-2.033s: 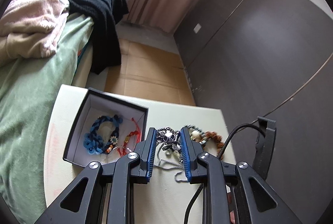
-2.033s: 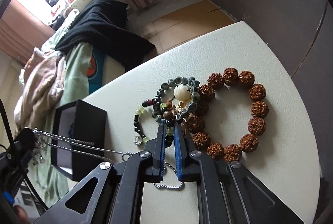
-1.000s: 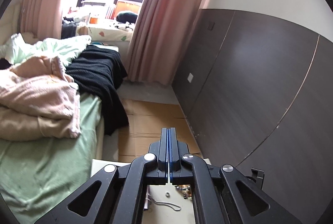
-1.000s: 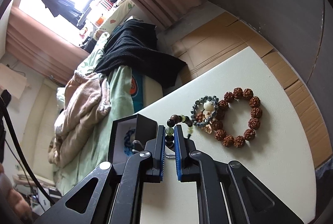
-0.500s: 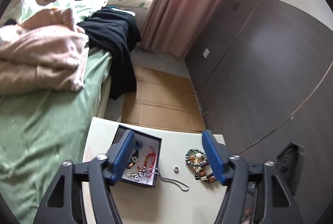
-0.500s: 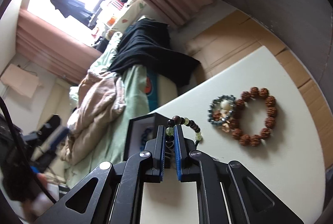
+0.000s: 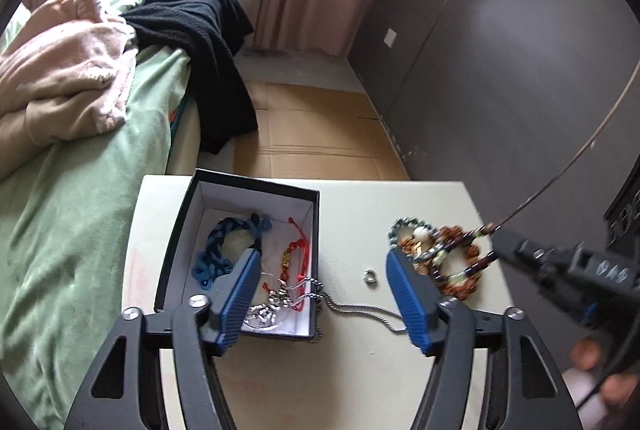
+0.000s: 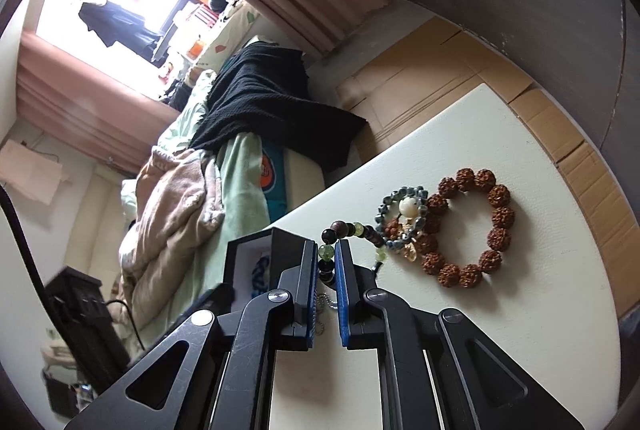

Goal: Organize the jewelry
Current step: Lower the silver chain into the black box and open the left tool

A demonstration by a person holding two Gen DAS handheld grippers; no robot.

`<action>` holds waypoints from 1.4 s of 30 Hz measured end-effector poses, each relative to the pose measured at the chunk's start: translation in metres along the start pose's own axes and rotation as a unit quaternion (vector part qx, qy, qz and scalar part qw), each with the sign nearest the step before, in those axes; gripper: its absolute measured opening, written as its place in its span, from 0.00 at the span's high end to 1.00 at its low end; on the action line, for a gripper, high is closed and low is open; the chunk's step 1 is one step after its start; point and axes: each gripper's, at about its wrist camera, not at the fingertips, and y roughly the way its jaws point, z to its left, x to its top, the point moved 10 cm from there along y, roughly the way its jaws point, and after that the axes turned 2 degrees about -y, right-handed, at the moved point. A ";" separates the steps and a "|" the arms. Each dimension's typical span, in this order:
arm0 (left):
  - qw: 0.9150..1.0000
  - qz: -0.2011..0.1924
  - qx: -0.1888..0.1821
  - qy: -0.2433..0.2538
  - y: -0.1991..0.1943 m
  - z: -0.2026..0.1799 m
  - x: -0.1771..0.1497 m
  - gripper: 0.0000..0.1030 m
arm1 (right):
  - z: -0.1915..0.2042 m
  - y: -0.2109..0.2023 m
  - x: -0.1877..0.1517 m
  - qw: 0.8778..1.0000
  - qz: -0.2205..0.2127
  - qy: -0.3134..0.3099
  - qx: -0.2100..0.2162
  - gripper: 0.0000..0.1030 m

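Observation:
A black box (image 7: 256, 180) with a white inside stands on the white table (image 7: 360, 370). It holds a blue braided bracelet (image 7: 218, 250) and a red cord bracelet (image 7: 302, 248). A silver chain (image 7: 360, 310) lies half in the box and trails over its right wall. My left gripper (image 7: 323, 255) hangs above that wall with its jaws closing, the chain in the gap and the pads touching nothing. My right gripper (image 8: 326, 250) is shut on a bracelet of dark and green beads (image 8: 352, 230), which it holds off the table.
A brown seed bracelet (image 8: 500, 194) and a grey bead bracelet (image 8: 384, 208) lie together on the table's right part. A small metal ring (image 7: 370, 276) lies loose near the box. A bed with a green sheet (image 7: 72, 210) borders the left. A hand (image 7: 600, 370) shows at the lower right.
My left gripper has gone from shut to open and sunk toward the box, where the silver chain now lies. The right gripper stays shut on the beaded bracelet and has hardly moved.

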 end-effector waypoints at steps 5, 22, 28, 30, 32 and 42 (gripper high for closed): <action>1.000 0.007 0.006 0.026 0.016 0.001 -0.010 0.48 | -0.002 0.000 0.001 1.000 0.000 0.003 -0.001 0.90; 0.993 0.021 0.052 0.109 0.055 -0.001 -0.030 0.83 | -0.011 -0.012 0.002 1.000 -0.001 0.006 -0.005 0.90; 0.994 0.019 0.045 0.101 0.052 0.002 -0.031 0.88 | -0.013 -0.013 0.002 1.000 0.001 0.009 -0.008 0.90; 0.994 0.011 0.036 0.099 0.045 0.000 -0.028 0.88 | -0.014 -0.013 0.002 1.000 0.001 0.008 -0.009 0.90; 0.995 0.000 0.022 0.093 0.037 -0.003 -0.023 0.88 | -0.014 -0.012 0.002 1.000 0.001 0.009 -0.010 0.90; 0.998 -0.036 -0.001 0.056 0.000 0.001 0.004 0.88 | -0.006 -0.007 0.000 1.000 0.006 -0.001 -0.011 0.90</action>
